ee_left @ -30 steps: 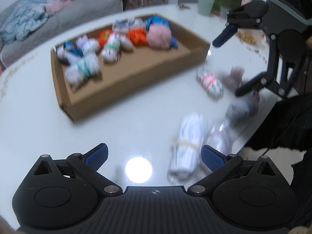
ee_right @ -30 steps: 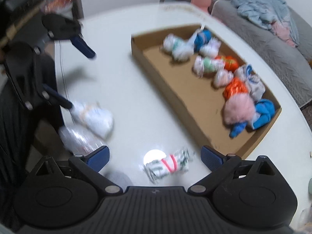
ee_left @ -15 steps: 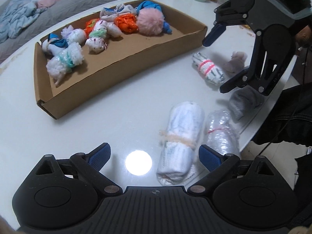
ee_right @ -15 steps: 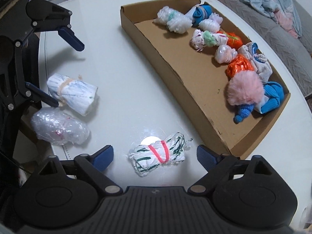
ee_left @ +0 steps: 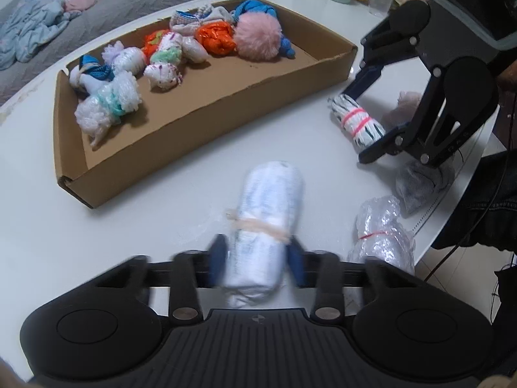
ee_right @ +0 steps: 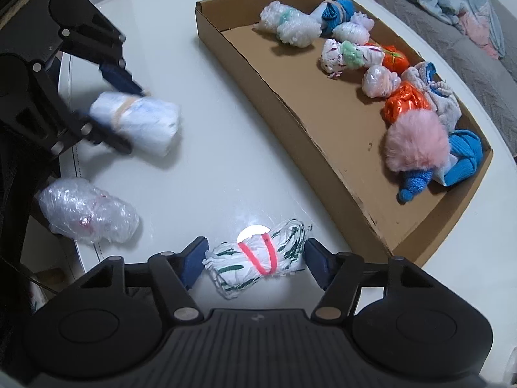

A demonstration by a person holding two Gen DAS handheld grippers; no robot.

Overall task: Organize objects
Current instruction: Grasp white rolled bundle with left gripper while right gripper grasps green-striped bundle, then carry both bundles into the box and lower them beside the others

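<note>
Since half a second ago both grippers have narrowed from wide open. The left gripper (ee_left: 257, 260) now pinches the white roll (ee_left: 265, 223), at 6 o'clock on the bench (ee_left: 161, 220). The right gripper (ee_right: 255, 263) brackets the green-striped bundle (ee_right: 258, 263), pads just beside its ends; contact unclear. The cardboard tray (ee_right: 290, 103) sits at 1 o'clock. No legible writing.

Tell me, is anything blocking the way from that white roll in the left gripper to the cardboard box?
Only the box's own wall. The white roll sits between the left gripper's fingers, and bare table lies between it and the cardboard box. It must be lifted over the near wall.
</note>
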